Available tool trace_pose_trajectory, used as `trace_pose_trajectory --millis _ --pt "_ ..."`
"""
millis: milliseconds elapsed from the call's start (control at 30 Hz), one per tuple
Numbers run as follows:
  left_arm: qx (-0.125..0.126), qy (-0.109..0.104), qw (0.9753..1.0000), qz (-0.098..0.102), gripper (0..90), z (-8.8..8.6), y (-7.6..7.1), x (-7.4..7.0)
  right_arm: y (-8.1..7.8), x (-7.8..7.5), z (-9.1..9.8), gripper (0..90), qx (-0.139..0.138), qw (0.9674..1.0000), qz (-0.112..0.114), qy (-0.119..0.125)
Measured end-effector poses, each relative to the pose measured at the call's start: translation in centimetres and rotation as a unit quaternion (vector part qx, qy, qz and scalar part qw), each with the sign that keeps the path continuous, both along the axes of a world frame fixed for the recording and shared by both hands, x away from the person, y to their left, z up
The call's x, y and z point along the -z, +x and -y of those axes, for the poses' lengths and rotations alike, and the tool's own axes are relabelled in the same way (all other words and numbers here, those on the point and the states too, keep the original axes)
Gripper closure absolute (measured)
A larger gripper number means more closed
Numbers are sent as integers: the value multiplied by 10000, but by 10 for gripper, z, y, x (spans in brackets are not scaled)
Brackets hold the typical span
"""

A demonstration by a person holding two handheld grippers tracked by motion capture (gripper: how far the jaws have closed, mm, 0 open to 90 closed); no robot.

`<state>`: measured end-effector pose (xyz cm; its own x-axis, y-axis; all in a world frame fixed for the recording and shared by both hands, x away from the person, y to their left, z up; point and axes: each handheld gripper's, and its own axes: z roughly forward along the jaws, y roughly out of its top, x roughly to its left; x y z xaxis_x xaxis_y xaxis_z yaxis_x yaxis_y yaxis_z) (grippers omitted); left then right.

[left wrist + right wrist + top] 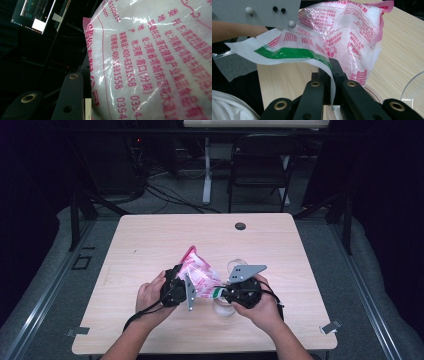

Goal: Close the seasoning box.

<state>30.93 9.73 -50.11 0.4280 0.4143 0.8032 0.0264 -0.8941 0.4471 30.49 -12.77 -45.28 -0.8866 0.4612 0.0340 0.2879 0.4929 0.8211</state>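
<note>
A pink and white plastic bag (199, 271) with red print hangs over the table between my two grippers. My left gripper (192, 287) grips its lower left side. In the left gripper view the bag (155, 60) bulges against the one finger (71, 96) that shows; the other finger is hidden behind it. My right gripper (221, 293) is shut on the bag's flat white edge with the green strip (287, 53). In the right gripper view its jaws pinch that edge just below the strip, and the bag's body (352, 32) rises behind.
A clear round container (235, 265) stands on the wooden table (150, 245) just behind my right gripper; its rim (412, 85) curves at the lower right. Another clear round piece (223, 310) lies under my right hand. A black grommet (240, 226) sits far back.
</note>
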Motion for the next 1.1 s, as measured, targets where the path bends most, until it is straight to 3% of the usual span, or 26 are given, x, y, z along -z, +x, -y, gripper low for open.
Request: trace_pose_trajectory --millis 1100 --pt "73 617 9972 426 605 6 -4 -10 1 1 3 900 40 10000 -1 -35"
